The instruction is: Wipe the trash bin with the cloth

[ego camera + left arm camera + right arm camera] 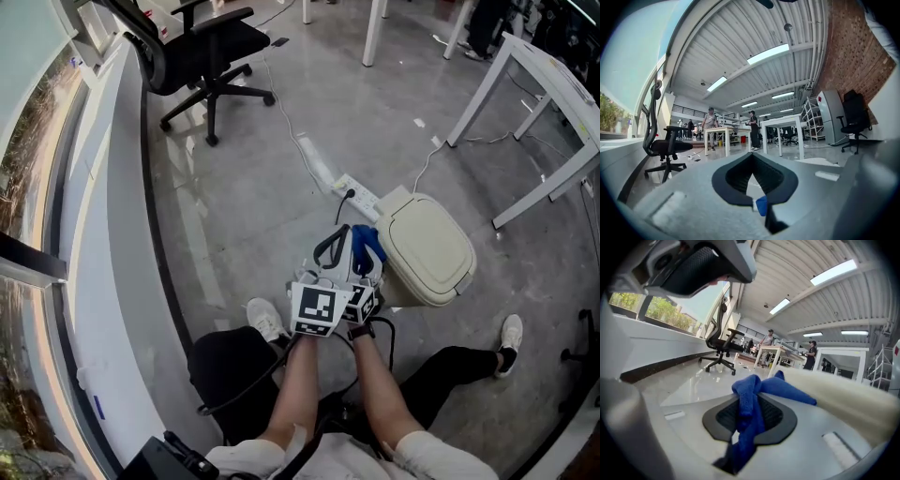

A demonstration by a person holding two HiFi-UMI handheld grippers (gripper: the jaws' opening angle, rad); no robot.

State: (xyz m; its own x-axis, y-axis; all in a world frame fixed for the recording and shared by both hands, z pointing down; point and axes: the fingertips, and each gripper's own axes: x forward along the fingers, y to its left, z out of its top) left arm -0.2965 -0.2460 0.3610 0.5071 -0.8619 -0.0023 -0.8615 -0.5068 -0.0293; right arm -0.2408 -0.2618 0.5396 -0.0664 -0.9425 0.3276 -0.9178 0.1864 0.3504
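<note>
The cream trash bin (427, 248) stands on the grey floor with its lid down, just right of both grippers. My right gripper (367, 255) is shut on the blue cloth (367, 242), which lies against the bin's left side. In the right gripper view the cloth (752, 401) is bunched between the black pads, one end draped onto the bin's pale surface (848, 397). My left gripper (330, 247) hovers close beside the right one, left of the bin. Its pads (740, 180) meet at the tips with nothing held; a scrap of blue shows behind them.
A white power strip (349, 187) with its cable lies on the floor just beyond the bin. A black office chair (202, 47) stands at the far left by the long window ledge (112, 234). White table legs (525, 103) rise at the right. The person's shoes (266, 319) flank the grippers.
</note>
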